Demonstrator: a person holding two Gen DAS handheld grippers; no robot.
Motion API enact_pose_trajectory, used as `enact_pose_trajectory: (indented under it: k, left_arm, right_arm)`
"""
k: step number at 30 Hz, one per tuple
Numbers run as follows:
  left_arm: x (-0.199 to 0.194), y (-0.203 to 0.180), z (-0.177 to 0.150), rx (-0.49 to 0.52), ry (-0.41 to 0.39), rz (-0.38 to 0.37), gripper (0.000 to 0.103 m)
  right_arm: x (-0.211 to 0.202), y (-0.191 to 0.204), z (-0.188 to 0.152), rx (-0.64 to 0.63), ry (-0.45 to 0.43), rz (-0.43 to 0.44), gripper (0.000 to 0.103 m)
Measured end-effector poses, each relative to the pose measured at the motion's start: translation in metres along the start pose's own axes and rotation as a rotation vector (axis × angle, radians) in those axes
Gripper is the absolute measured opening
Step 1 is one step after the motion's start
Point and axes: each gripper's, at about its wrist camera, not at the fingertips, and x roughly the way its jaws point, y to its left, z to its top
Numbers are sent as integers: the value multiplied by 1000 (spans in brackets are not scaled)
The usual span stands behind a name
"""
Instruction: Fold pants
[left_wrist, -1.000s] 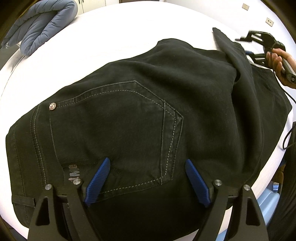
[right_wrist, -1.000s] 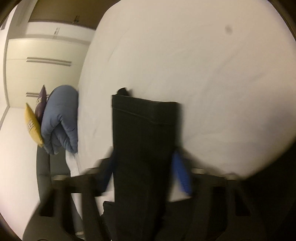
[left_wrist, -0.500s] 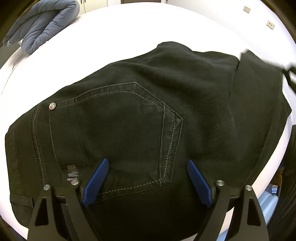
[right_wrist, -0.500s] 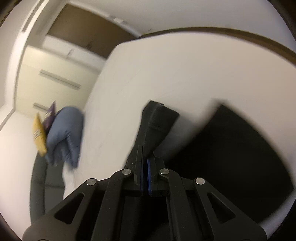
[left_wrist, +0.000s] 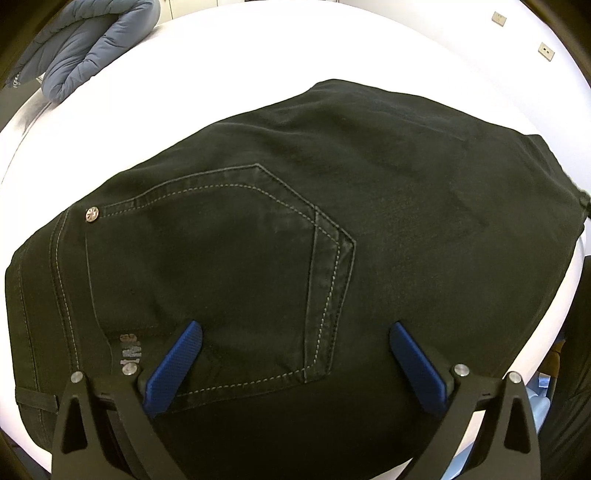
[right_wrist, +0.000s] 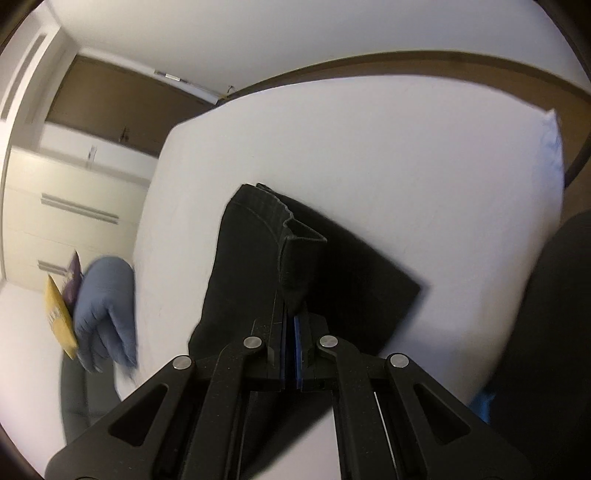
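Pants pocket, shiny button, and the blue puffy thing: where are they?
Pants pocket (left_wrist: 221, 266): left wrist view, middle of the stitched back pocket.
Shiny button (left_wrist: 92, 214): left wrist view, rivet face.
Blue puffy thing (left_wrist: 88, 40): left wrist view, quilted top.

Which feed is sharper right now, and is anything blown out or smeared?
Left wrist view: sharp, pocket stitching on the pants crisp, white bed overexposed. Right wrist view: dimmer, motion-smeared around the blue jacket; right hand-held gripper itself sharp.
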Motion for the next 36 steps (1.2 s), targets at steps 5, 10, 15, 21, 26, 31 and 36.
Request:
enact_pose_trajectory:
  k: [5,10,15,21,26,31,36]
  left_arm:
    - [3,-1,9,0,8,2,103]
    - [4,-3,8,5,6,8,103]
    - [1,-7,5,6,-6,8,103]
    - [-1,-7,0,0,-9,16,103]
    - [-1,-8,-2,4,-9,17,103]
    - [-3,-8,0,2,-6,16,103]
    - [-3,-6,0,1,-9,11,103]
  right_arm:
    - [6,-25,-26,44,44,-66,1]
    - [-4,-9,-26,10,4,-90,1]
    - [-1,-19,-17,-3,111,-87,2]
    - [-52,6,3,-95,-56,-301,51]
    - [-45,124,-8,-584,1,-148,50]
    - [38,224,-89,-1179,207,-168,41]
    - [130,236,-118,-1248,430,-230,27]
